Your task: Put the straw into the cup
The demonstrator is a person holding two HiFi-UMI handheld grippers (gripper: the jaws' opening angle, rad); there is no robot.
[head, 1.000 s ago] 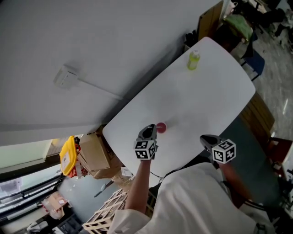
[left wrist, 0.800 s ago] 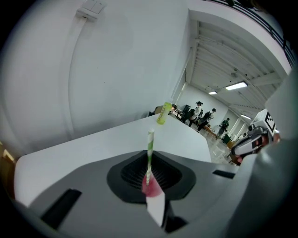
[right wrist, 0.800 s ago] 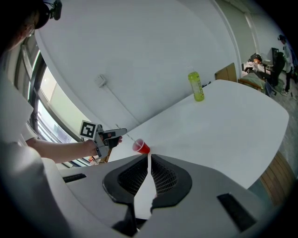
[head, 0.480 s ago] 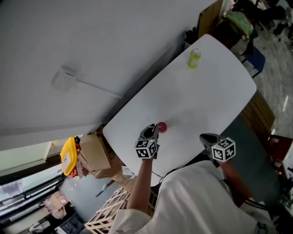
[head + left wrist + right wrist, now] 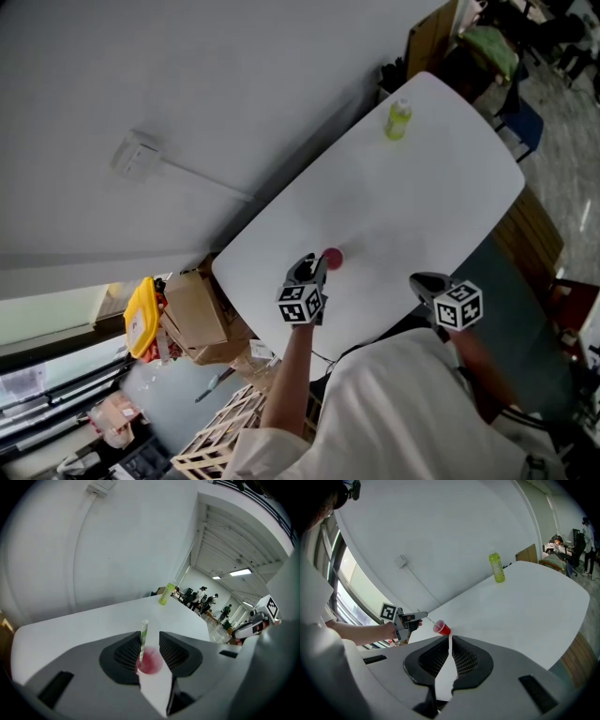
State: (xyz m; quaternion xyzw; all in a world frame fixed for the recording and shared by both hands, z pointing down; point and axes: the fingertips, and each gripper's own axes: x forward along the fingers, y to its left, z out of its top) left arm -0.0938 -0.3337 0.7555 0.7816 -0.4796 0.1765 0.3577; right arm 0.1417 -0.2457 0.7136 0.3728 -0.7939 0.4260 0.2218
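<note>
– Nearest the person's body, how do the two grippers stand?
– The right gripper point(image 5: 449, 641) hangs at the near edge of the white table point(image 5: 422, 197). Its jaws are drawn almost together, with only a thin slit between the pads and nothing in it. The left gripper point(image 5: 149, 640) reaches a little further out. Its jaws have just been opening and now stand wide.
– Anything between the left pads?
– Yes, the straw point(image 5: 144, 634), white with green stripes. It stands in the red cup point(image 5: 151, 663), close to the left pad and clear of the right one. Neither pad presses on it.
– And the cup itself?
– It sits on the table just beyond the left gripper's tips, in the near part of the tabletop.
– Further out?
– A green bottle point(image 5: 397, 120) stands alone near the table's far end, well apart from the cup. Past that end, the left gripper view shows small figures of people point(image 5: 202, 595) in a bright room.
</note>
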